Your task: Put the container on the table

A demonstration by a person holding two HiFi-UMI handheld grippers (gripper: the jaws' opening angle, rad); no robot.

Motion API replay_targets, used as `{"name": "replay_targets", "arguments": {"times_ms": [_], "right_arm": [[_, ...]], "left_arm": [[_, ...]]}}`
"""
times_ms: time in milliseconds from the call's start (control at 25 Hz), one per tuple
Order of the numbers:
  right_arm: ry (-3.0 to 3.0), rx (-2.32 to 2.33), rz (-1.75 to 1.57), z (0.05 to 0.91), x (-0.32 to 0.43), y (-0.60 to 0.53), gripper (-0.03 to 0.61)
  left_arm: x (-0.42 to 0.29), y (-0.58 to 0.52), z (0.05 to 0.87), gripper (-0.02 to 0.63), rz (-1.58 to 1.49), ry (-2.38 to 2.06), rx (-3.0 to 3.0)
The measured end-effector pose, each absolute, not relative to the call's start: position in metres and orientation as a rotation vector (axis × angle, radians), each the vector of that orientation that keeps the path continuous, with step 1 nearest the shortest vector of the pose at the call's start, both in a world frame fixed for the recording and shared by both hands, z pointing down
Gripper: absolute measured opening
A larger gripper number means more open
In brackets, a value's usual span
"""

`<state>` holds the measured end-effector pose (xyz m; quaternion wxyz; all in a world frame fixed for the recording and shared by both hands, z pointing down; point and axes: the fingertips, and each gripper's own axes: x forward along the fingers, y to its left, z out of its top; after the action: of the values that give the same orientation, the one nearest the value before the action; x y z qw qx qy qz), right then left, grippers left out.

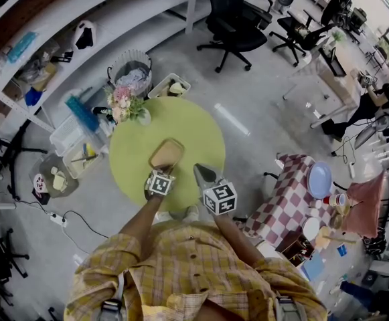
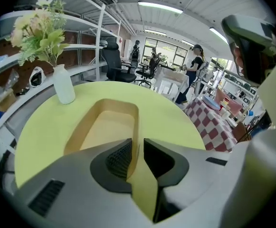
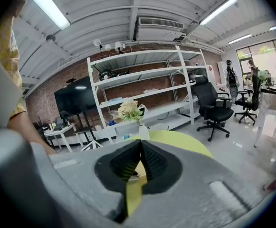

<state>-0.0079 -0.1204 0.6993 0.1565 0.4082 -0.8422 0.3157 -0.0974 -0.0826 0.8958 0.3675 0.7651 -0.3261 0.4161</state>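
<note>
Round table, one container; left gripper gripping it

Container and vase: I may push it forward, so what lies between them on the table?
Nothing: only bare green tabletop separates the container from the vase. This is clearest in the left gripper view, and the head view agrees.

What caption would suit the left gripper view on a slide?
Left gripper pinching the container by its wall over the green table, flower vase beyond.
</note>
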Motion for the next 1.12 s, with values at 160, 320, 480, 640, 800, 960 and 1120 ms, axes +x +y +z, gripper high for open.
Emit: {"name": "replay_targets", "arguments": {"times_ms": [160,320,480,640,800,960,1120], "right_arm": [[-2.419,1.169,0.899,0.698,-0.01,-0.121,-0.002],[-2.43,1.164,0.893,0.695,-0.013,-0.121,-0.002],[-2.434,1.162,0.89,0.692,-0.015,-0.119,-0.002],[-2.435,1.158,0.883,0.691,-0.015,-0.118,-0.002],[-2.435,1.161,0.88,0.691,-0.014,-0.114,-0.002],[-2.437,1.165,0.874,0.689,-0.015,-0.112,-0.002],[-2.441,1.167,0.863,0.688,-0.017,-0.111,-0.002]], "left_arm": [[-0.094,-0.084,0.891,0.06,1.009,-0.853,1.95],[-0.098,-0.093,0.88,0.06,0.977,-0.921,1.936],[-0.102,-0.098,0.875,0.058,0.92,-0.967,1.932],[-0.104,-0.105,0.867,0.048,0.893,-0.998,1.935],[-0.104,-0.105,0.858,0.027,0.853,-1.024,1.943],[-0.107,-0.105,0.843,0.006,0.819,-1.058,1.961],[-0.111,-0.105,0.828,0.006,0.798,-1.084,1.964]]}}
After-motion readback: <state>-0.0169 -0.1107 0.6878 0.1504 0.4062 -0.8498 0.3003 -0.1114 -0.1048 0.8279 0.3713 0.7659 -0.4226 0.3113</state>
